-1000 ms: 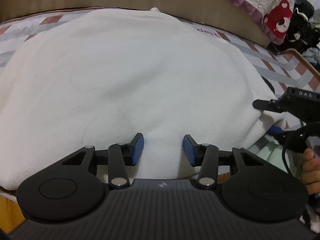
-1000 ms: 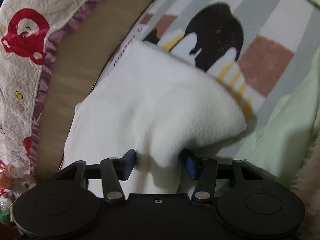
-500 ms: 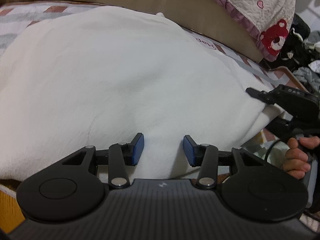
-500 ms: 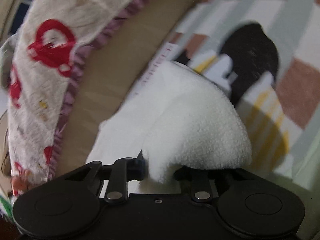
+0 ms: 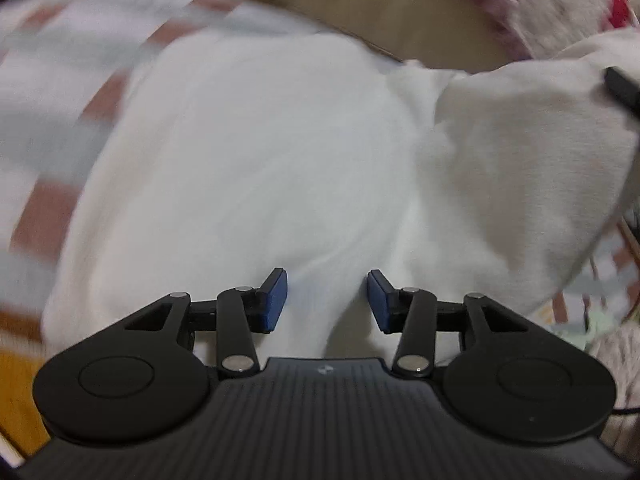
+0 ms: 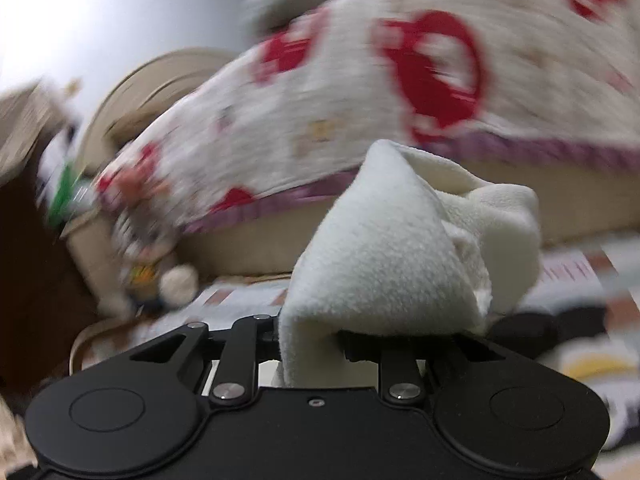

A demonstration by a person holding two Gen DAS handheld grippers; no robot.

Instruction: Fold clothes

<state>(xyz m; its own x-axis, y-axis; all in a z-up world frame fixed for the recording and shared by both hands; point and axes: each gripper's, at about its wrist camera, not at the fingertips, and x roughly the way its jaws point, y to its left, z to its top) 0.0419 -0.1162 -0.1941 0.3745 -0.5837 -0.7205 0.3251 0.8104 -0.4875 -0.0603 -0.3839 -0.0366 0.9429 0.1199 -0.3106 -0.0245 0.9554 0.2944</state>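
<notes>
Left gripper (image 5: pixel 327 298): blue pads held apart, nothing clamped, white fleece garment (image 5: pixel 256 168) spread just ahead on striped bedding (image 5: pixel 52 92); likely kept as anchor for fold. Right gripper (image 6: pixel 308 334): jaws closed on garment corner (image 6: pixel 384 256), bunched and raised above fingers. Quilt with red bears (image 6: pixel 360 92) beyond. Lifted flap's spread shown only by left view; clamp itself only by right view.

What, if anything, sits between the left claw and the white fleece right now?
Nothing visible. The white fleece bunches up directly between the left claw's open blue pads, with no other item in front of them.
</notes>
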